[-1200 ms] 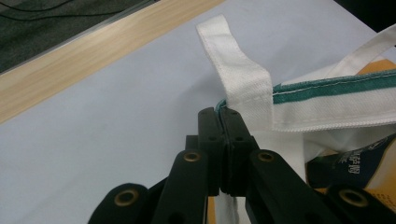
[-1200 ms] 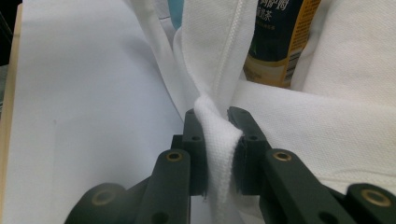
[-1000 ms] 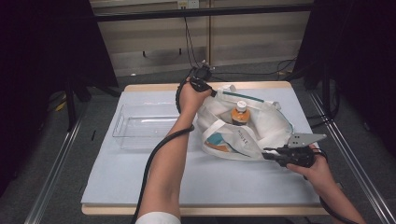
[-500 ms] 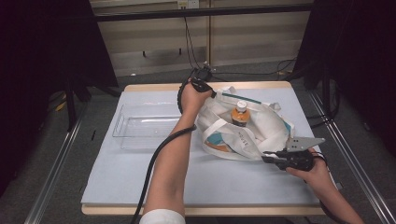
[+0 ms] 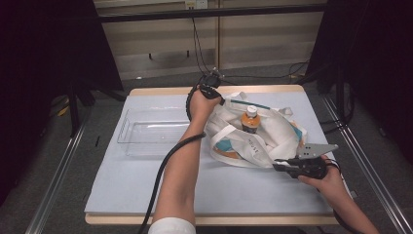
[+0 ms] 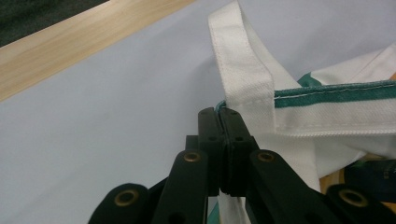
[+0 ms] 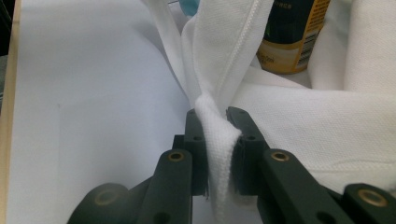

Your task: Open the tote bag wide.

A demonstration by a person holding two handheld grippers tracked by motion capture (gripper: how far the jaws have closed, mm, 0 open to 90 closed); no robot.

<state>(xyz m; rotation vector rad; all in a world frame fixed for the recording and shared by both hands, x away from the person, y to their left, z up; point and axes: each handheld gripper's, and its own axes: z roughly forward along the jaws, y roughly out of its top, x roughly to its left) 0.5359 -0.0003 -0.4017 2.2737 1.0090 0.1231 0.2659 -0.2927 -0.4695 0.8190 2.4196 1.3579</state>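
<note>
Bag (image 5: 263, 141) lies right of table centre, bottle (image 5: 251, 119) inside. Your left gripper (image 6: 219, 114) clamps its rim at 11 o'clock, right gripper (image 7: 215, 116) pinches cloth at 5. Soft, limp canvas, bottle-weighted: grip hems.

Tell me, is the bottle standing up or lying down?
Standing up. The bottle sits in the bag with its white cap on top, while both grippers pinch the bag's cloth at opposite edges.

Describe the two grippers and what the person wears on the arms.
Both grippers, left and right, have black jaws with brass-coloured pivot pins. A black cable trails from the left one; a grey three-cornered plate tops the right. A white sleeve shows.
</note>
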